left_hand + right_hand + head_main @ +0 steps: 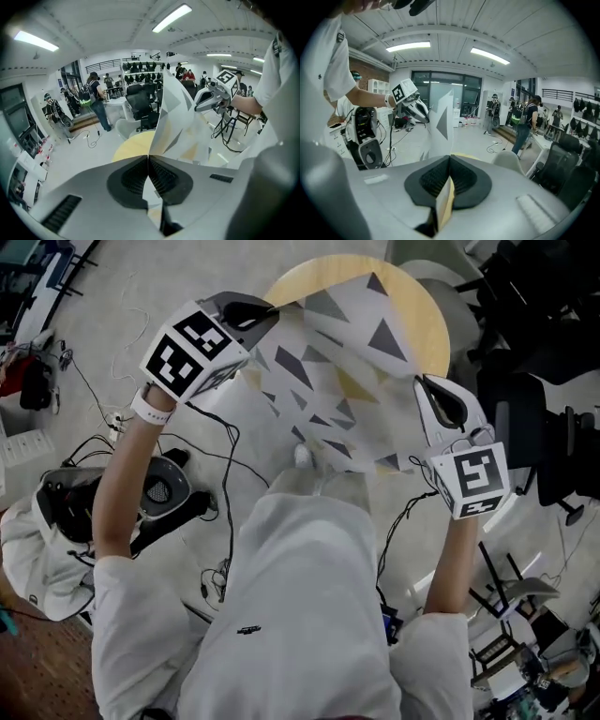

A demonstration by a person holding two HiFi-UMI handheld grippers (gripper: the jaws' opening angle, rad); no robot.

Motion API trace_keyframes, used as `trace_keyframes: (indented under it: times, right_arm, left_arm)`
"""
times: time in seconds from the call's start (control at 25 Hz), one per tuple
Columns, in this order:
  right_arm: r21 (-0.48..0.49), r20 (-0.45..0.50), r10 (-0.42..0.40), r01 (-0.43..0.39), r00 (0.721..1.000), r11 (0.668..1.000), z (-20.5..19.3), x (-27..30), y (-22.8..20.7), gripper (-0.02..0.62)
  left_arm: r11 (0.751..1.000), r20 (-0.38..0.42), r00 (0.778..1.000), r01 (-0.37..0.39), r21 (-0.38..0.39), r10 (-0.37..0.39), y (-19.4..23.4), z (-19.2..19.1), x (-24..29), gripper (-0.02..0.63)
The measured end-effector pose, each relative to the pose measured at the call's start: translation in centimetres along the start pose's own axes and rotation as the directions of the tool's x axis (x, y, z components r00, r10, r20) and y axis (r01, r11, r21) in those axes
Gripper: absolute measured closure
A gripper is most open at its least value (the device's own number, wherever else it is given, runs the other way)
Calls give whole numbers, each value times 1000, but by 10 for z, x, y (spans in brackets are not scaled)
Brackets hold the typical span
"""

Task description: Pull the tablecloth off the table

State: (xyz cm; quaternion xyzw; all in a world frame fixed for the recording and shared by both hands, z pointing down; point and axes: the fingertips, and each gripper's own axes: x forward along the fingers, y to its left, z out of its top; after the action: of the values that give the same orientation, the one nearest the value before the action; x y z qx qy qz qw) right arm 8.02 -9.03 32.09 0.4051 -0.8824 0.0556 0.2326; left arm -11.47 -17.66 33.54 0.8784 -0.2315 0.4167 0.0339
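The left hand-held gripper [264,311] and right hand-held gripper [429,388] each pinch an edge of the tablecloth [328,362], held taut and lifted over the round desk [427,320]; open floor [187,268] lies around

Round yellow table [428,326] (tablecloth [328,381] partly over)

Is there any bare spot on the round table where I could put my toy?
Only the far rim of the table, past the cloth, is bare. The cloth, held by the left gripper and right gripper, hangs over the rest.
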Motion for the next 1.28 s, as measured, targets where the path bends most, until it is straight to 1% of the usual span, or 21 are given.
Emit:
trace_keyframes:
  times: [0.12,0.2,0.28,0.4,0.52,0.68,0.8,0.92,1.08,1.28]
  right_arm:
    - [-22,-16,38,-38,999,999,5,-21,45,583]
    - [-49,-41,38,-40,998,998,2,-39,76,583]
    - [-69,-50,28,-31,998,997,-2,-55,98,583]
    - [-59,-40,-4,1,999,998,-5,-78,109,583]
    - [-28,-26,-45,45,999,999,-9,-100,109,583]
    - [-18,-20,-81,81,996,997,-13,-126,123,583]
    - [-12,-12,-90,90,996,996,-15,-136,134,581]
    - [24,-8,-112,113,994,993,-22,-138,142,577]
    - [67,-37,-128,130,991,989,-36,-139,152,578]
    - [164,-32,-112,115,993,980,-50,-142,170,580]
  left_arm:
    - [1000,5,1000,8,-29,-8,-36,-28,-40,598]
    - [998,31,999,10,-55,-8,-71,-51,-69,598]
    - [998,56,998,-5,-68,9,-104,-68,-93,598]
    - [995,86,996,-10,-96,18,-146,-78,-110,598]
    - [990,122,992,-14,-137,31,-174,-74,-118,598]
    - [983,162,986,-20,-185,50,-200,-73,-132,598]
    - [978,172,983,-22,-206,58,-213,-78,-140,598]
    - [975,168,984,-24,-222,62,-222,-86,-145,598]
    - [965,155,986,-13,-264,56,-236,-99,-145,598]
    - [952,156,987,4,-305,46,-243,-112,-146,598]
